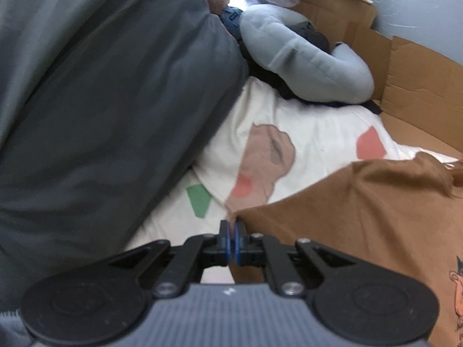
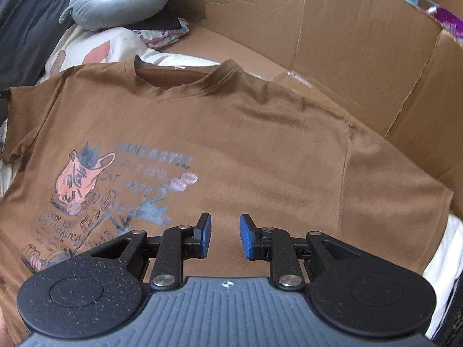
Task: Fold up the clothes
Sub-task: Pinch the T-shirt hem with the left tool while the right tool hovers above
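Brown t-shirt spread print-up on the bed, first fold just starting

The left gripper is clenched on the shirt's sleeve edge, near the bed's left side by the grey duvet. The right gripper hovers above the shirt's middle, jaws parted, nothing between them. Looks like next it needs a matching pinch on the right side by the cardboard before the fold goes over.

Both wrist views looked steeply down, close over the bed. Left faced a brown printed T-shirt's corner; right faced its chest. Shared: shirt, grey U-shaped neck pillow, brown cardboard wall.
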Demonstrator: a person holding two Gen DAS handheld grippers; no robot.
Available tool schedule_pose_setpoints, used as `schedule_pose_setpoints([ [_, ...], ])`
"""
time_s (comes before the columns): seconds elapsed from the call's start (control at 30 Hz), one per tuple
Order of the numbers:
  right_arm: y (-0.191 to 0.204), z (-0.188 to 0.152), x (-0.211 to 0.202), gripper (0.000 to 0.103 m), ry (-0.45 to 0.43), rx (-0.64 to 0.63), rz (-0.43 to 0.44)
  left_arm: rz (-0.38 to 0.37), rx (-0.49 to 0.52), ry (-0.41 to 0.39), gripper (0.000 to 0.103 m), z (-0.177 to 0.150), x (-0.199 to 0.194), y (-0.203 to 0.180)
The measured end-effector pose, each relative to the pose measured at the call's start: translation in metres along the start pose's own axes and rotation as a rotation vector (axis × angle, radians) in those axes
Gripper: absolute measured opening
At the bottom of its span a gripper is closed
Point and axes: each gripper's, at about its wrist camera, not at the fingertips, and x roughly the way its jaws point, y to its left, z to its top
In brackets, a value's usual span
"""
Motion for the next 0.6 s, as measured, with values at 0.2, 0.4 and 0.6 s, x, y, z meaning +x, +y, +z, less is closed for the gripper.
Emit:
schedule_pose_setpoints([
  [0.2,-0.002,-0.017,0.011,0.037,0.033,0.02,0.013,0.038,0.017,0.009,0.003,0.016,0.015,0.001],
  [0.4,-0.004,-0.028,0.016,0.037,0.053,0.033,0.025,0.07,0.039,0.038,0.003,0.025,0.036,0.001],
  [0.6,-0.006,-0.036,0.024,0.037,0.082,0.039,0.02,0.093,0.076,0.109,0.004,0.017,0.065,-0.001],
])
